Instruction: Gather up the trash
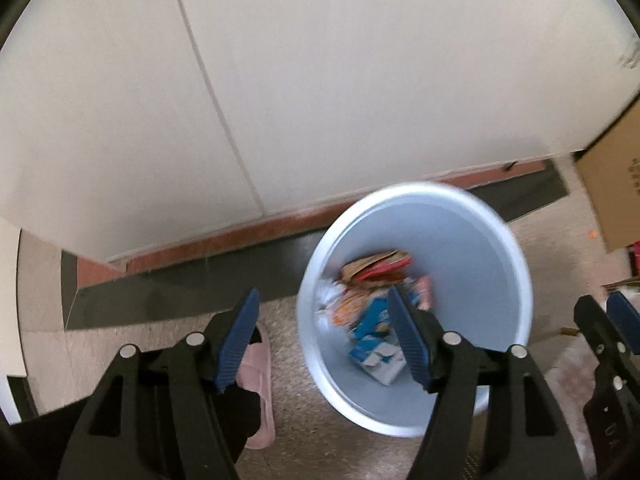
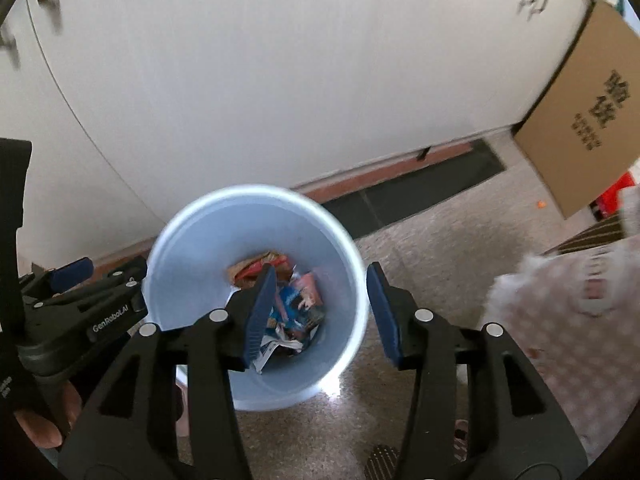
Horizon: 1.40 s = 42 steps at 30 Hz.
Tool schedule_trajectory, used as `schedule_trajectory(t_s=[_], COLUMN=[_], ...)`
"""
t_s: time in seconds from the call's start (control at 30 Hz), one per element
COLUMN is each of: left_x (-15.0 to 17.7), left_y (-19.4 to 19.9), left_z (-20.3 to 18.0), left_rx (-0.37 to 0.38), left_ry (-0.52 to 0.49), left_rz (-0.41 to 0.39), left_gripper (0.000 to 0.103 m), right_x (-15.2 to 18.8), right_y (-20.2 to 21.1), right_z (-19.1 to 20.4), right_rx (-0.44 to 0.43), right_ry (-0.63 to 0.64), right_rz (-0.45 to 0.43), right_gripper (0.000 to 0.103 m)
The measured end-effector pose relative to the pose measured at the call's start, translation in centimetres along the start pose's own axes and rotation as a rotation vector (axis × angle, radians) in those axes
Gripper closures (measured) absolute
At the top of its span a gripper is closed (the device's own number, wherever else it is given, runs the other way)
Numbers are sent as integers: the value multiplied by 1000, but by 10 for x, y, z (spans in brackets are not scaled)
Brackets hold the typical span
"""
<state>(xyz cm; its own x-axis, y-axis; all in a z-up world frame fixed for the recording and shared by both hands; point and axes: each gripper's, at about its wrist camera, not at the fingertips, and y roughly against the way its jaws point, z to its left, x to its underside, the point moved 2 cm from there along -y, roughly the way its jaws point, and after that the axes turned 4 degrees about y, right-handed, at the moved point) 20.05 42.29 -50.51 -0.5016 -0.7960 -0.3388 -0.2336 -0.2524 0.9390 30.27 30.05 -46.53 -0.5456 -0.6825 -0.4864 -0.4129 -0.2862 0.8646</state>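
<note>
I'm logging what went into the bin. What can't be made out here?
- Wrappers in the bin: right wrist view, blurred and partly behind a jaw; print unreadable.
- Carton: left wrist view, a jaw covers its edge.
- Cardboard box: left wrist view, cut off by the edge.

Black left gripper (image 1: 324, 336) and right gripper (image 2: 322, 312), blue ribbed pads, silver screws.

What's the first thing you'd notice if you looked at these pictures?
The pale blue bin on the floor by the white cabinet stands out first, with colourful wrappers and cartons piled at its bottom. Next come the black grippers with blue pads above it: the left gripper and right gripper both stand open with nothing between their pads. A brown cardboard box sits off to the right.
</note>
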Motion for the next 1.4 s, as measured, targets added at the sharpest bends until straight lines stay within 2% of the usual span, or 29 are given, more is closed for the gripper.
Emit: schedule_trajectory(t_s=[0.23,0.5,0.63,0.77,0.93,1.13,1.27,1.4], left_x=[-23,-11,15,51,97,148,183,203], left_y=[121,287,369,429,486,547,581,605], left_z=[-19,-49,-70,-86,-116,-131,-134,-128], left_rx=[172,332,428,529,583,648,683,729], left_ry=[-36,-157,-230,-318,-423,-537,-618,-643], left_rz=[-149,-372,-466,-491,-553,-614,-646,-675], left_gripper=[38,33,29,28,25,21,20,18], right_x=[-20,-12,8,41,89,140,170,195], right_y=[126,290,368,438,518,581,606,630], right_z=[-20,-50,-72,-101,-128,-144,-143,-142], right_rx=[99,191,241,285,349,426,459,490], right_ry=[-57,-140,-184,-259,-346,-427,-458,-486], right_rz=[-154,-375,-481,-571,-666,-729,-746,-769], right_gripper=[50,43,37,32,25,15,12,11])
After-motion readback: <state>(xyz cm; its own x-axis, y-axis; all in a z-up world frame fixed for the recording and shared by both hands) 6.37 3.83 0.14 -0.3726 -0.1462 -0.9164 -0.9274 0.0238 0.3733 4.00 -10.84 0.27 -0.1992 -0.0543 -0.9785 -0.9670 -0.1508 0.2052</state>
